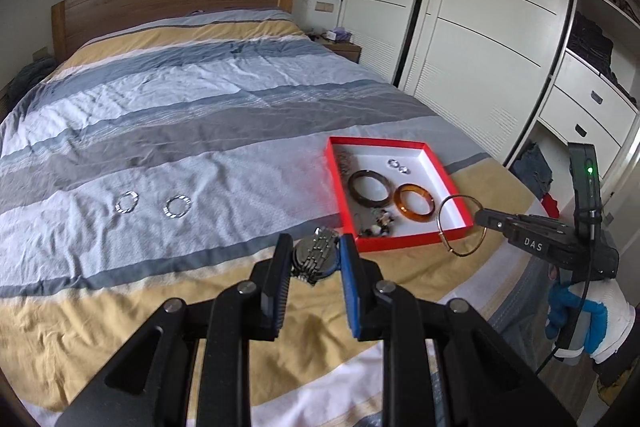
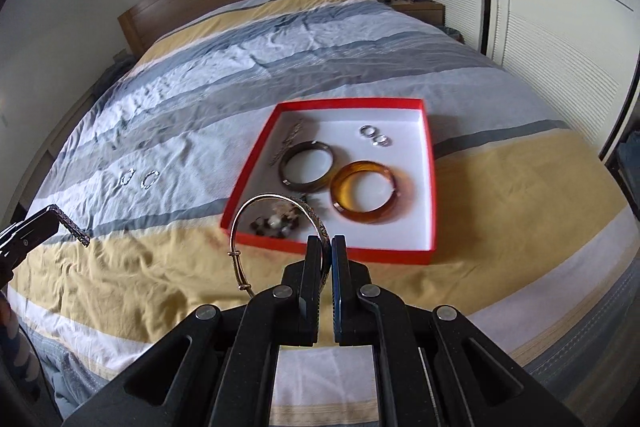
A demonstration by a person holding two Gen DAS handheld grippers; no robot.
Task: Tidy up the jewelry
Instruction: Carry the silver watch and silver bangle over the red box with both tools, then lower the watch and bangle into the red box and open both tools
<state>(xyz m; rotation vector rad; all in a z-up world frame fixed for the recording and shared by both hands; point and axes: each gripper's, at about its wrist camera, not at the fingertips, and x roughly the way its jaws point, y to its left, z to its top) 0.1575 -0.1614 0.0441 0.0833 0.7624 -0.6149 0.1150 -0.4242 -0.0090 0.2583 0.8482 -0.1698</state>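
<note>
Both tongs loaded over the bed [image 1: 160, 99]

Left tongs [image 1: 315, 259] clamp a steel watch [image 1: 316, 255], band toward 5 o'clock; right tongs [image 2: 326, 247] pinch a thin gold bangle [image 2: 276, 227], upright, by the red box [image 2: 430, 187].

The letters "DAS" are printed in white on the black body of the right gripper [image 1: 482, 217]; no other text can be read

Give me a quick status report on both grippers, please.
Left gripper shut on metal watch. Right gripper shut on gold bangle, near red box. Two silver hoops remain on bed.
</note>
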